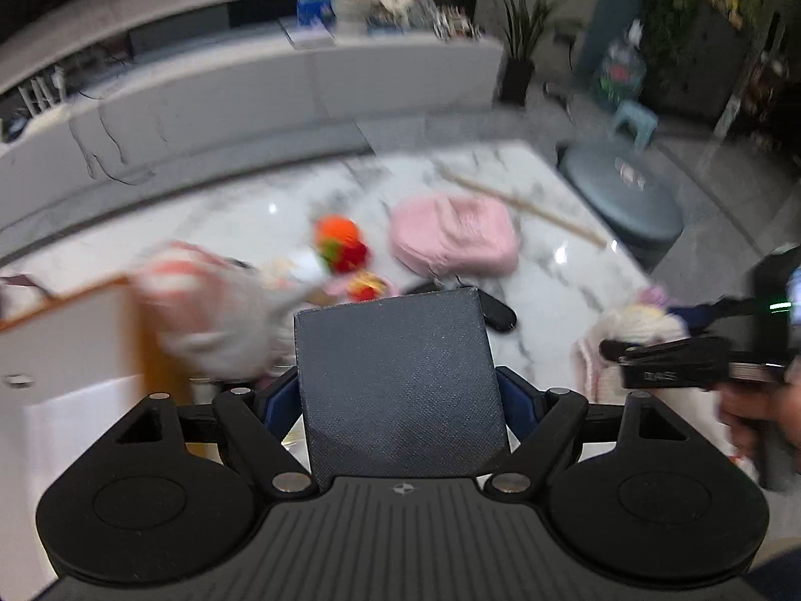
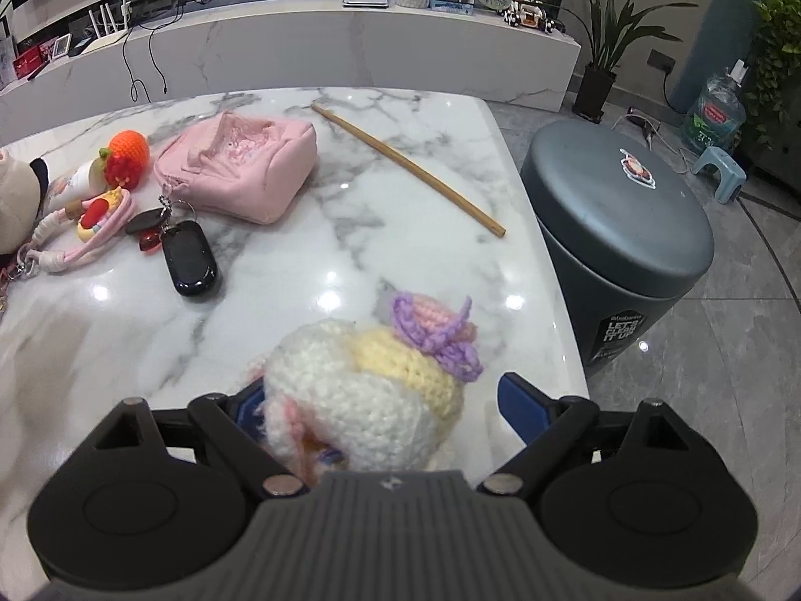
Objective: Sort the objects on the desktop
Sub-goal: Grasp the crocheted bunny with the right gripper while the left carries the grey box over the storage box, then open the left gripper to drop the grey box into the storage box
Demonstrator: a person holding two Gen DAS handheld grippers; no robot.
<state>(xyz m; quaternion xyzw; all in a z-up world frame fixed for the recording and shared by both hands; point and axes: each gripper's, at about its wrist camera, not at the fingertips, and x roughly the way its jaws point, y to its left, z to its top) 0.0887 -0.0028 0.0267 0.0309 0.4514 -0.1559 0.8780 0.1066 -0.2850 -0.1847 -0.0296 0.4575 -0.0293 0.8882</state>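
Note:
My left gripper (image 1: 395, 380) is shut on a dark grey square box (image 1: 398, 380) held above the marble table (image 1: 550, 260). My right gripper (image 2: 380, 395) has a white, yellow and purple crocheted doll (image 2: 370, 380) between its blue fingers (image 2: 520, 405); the doll also shows in the left wrist view (image 1: 636, 330). On the table lie a pink pouch (image 2: 240, 165), an orange and red knitted toy (image 2: 127, 155), a black key fob with keys (image 2: 187, 260), a pink lanyard toy (image 2: 95, 215) and a wooden stick (image 2: 405, 165).
A wooden-edged white box (image 1: 65, 345) stands at the left with a blurred pale plush (image 1: 210, 310) over it. A grey round bin (image 2: 621, 230) stands on the floor right of the table. A white cabinet (image 2: 350, 45) runs along the back.

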